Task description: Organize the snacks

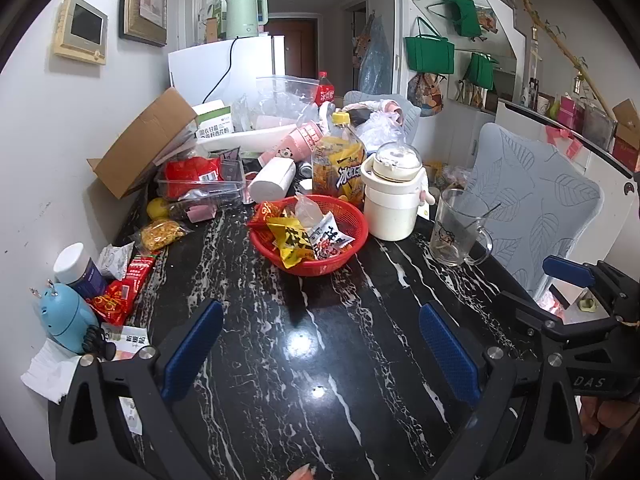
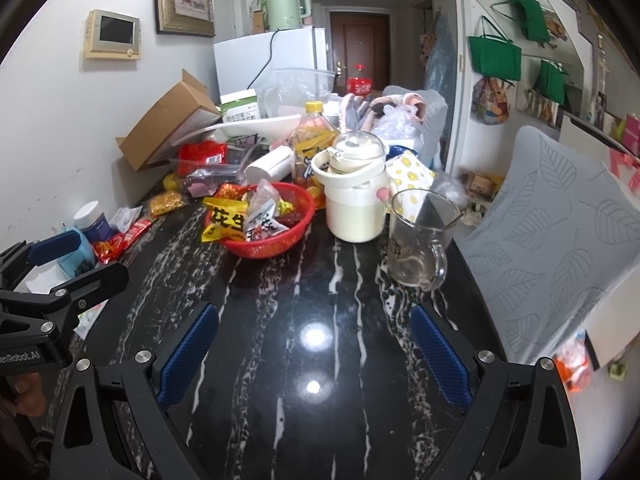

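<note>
Both grippers idle over bare black table, nothing held: left gripper (image 1: 320, 344) spread wide, right gripper (image 2: 314, 344) spread wide too

Landmark = red basket (image 1: 352, 240), middle of the table (image 1: 280, 380). It already holds several packets, yellow one (image 1: 290, 236) on top

Loose snacks sit left of the basket, along the wall:
- red packets (image 1: 124, 284) nearest, beside the blue-lidded jar (image 1: 78, 268)
- white sachet (image 1: 116, 258) just behind them
- yellow crumbly bag (image 1: 160, 234) further back, closest to the basket

Right of the basket: white pot (image 1: 392, 196), touching or nearly touching the rim, then glass mug (image 1: 456, 228). Not snacks, leave them

My read: step in hand is fetching the next loose packet. Left gripper has the shorter reach

To do it well:
- start with the crumbly bag, clear approach, nothing stacked on it
- pinch a sealed edge, not the belly, film is slippery and contents crush
- come in low and flat along the table
- red packets overlap, take the top one only
- release over the basket's left half, well clear of the pot

Risk: jar tips if fingers sweep wide
</note>
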`<state>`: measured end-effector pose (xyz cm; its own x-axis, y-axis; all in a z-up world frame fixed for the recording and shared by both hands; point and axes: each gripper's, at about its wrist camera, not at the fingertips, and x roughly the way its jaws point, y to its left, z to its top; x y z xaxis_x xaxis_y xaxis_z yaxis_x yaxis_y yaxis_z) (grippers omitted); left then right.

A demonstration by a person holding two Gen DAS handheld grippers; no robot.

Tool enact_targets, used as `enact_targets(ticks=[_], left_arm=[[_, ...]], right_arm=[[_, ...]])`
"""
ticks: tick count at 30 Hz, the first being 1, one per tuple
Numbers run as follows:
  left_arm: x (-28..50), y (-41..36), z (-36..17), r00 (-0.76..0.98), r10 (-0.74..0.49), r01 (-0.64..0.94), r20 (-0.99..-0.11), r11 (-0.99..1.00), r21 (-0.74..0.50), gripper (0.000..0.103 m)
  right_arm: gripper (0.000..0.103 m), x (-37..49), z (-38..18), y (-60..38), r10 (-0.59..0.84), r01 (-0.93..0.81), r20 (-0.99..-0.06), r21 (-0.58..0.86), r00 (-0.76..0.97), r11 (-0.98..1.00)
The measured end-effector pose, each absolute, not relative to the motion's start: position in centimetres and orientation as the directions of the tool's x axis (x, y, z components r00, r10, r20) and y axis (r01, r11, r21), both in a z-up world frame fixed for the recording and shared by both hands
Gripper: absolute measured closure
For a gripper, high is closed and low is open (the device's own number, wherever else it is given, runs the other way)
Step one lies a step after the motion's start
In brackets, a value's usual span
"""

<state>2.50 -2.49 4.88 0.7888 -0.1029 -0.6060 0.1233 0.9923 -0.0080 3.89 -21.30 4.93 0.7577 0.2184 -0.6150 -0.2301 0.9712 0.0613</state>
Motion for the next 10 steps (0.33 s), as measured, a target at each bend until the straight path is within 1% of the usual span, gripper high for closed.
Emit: enact_targets(ticks=[10], left_arm=[[2.6,-3.5,4.4,0.784,-0.076,0.111,-0.616,0.994,0.019,0.003]], right_arm=[[0.005,4.3,3.7,-22.3,0.207,-0.205,-0.643,0.079,0.737,0.975]])
